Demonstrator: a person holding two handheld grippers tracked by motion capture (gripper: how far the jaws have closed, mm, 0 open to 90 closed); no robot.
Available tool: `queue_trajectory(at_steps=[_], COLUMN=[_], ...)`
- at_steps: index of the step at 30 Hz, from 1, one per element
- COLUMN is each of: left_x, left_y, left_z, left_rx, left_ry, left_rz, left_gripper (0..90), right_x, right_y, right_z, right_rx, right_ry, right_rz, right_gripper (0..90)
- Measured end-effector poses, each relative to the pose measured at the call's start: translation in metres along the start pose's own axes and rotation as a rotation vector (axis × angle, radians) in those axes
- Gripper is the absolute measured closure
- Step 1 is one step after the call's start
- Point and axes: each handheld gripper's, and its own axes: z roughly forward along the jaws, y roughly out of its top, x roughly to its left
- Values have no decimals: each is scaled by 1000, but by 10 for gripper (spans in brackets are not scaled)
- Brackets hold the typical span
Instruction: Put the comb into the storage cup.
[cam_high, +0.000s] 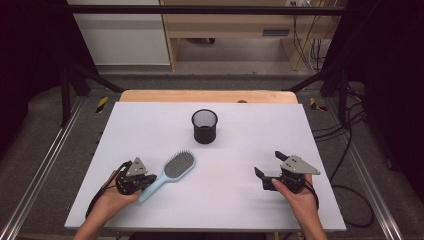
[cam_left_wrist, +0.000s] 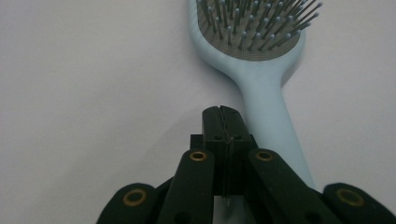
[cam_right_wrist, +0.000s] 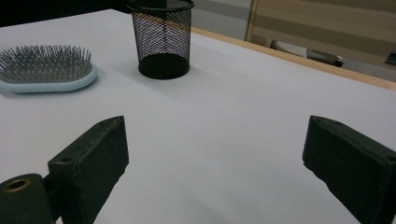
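One black mesh cup (cam_high: 205, 126) stands upright, nothing inside.

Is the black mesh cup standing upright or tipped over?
Upright: the mesh cup stands on its base on the table, with its open rim up.

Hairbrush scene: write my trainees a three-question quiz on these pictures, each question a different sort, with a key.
1. True or false: the left gripper is shut with nothing between its fingers.
2. Which way do the bristles of the hairbrush face? A up, B down, C sideways.
3. Fill in: the thing standing upright beyond the brush is a black mesh ____.

Key: 1 true: it sits closed beside the brush handle. 2 A. 3 cup, empty as far as the right gripper view shows; the right gripper is open, on the table.
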Motion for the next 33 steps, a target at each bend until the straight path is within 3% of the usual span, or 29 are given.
queue_trajectory(at_steps=[5, 10, 14, 15, 16, 17, 20, 24, 26, 28, 33], left_x=[0, -3, -9, -10, -11, -12, -14, -14, -15, -16, -20], left_y=[2, 11, 17, 17, 18, 18, 18, 18, 17, 17, 15], left_z=[-1, -10, -15, -16, -16, -16, -14, -10, -8, -5, 2], left_rx=[-19, -91, -131, -138, -142, -142, -135, -135, -126, -120, -90], left_ry=[20, 50, 71, 71, 77, 82, 73, 70, 60, 54, 49], left_rz=[-19, -61, -80, -83, -86, -88, -96, -117, -119, -119, -107], left_gripper=[900, 895, 716, 716, 576, 576, 371, 263, 124, 81, 70], right_x=[1, 1, 1, 1, 1, 1, 1, 2, 2, 2, 3], right_y=[0, 0, 0, 0, 0, 0, 0, 1, 0, 0, 0], right_z=[0, 0, -1, -1, -2, -2, -2, -2, -1, -1, -1], right_rx=[3, 4, 2, 2, 2, 2, 3, 4, 8, 10, 11], right_ry=[2, 3, 1, 1, 0, 0, 0, 2, 5, 6, 8], right_rz=[-3, -5, -5, -5, -4, -4, -6, -5, -6, -5, -9], right_gripper=[70, 69, 68, 68, 68, 68, 67, 67, 67, 67, 66])
